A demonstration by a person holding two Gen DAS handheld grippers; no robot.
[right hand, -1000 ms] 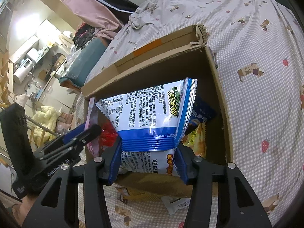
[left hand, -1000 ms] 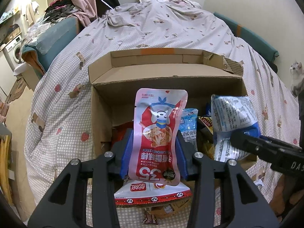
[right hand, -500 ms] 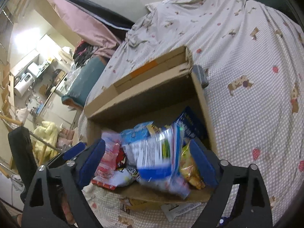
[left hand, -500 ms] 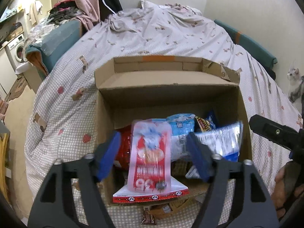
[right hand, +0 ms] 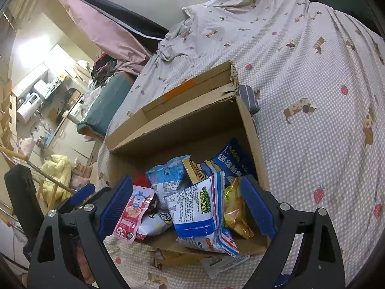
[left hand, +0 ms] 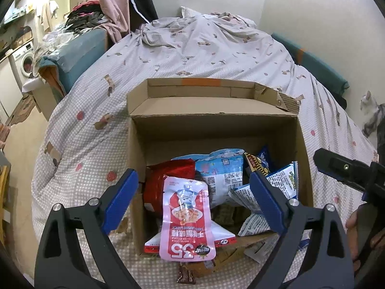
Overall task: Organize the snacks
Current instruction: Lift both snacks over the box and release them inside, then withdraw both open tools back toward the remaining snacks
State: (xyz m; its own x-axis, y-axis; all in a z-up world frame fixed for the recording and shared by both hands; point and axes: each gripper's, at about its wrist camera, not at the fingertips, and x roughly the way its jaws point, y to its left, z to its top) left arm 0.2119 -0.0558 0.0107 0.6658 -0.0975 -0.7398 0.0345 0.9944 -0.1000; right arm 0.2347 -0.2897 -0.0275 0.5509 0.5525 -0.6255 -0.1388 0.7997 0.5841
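An open cardboard box sits on the bed and holds several snack bags. A pink and red pouch lies over the box's near edge. My left gripper hangs above it, jaws still opening, pads clear of the pouch. A blue and white bag rests in the box at the near right. My right gripper stands open over it without touching. Its black body shows at the right of the left wrist view.
A checked bedspread covers the bed around the box. A brown wrapper and torn cardboard lie on the bed in front of the box. A cat sits at the far right. A washing machine and piled clothes stand at the left.
Both grippers have opened and let go. The pink pouch dropped onto the box's near edge and the blue and white bag fell into the box. The right gripper drew back slightly.
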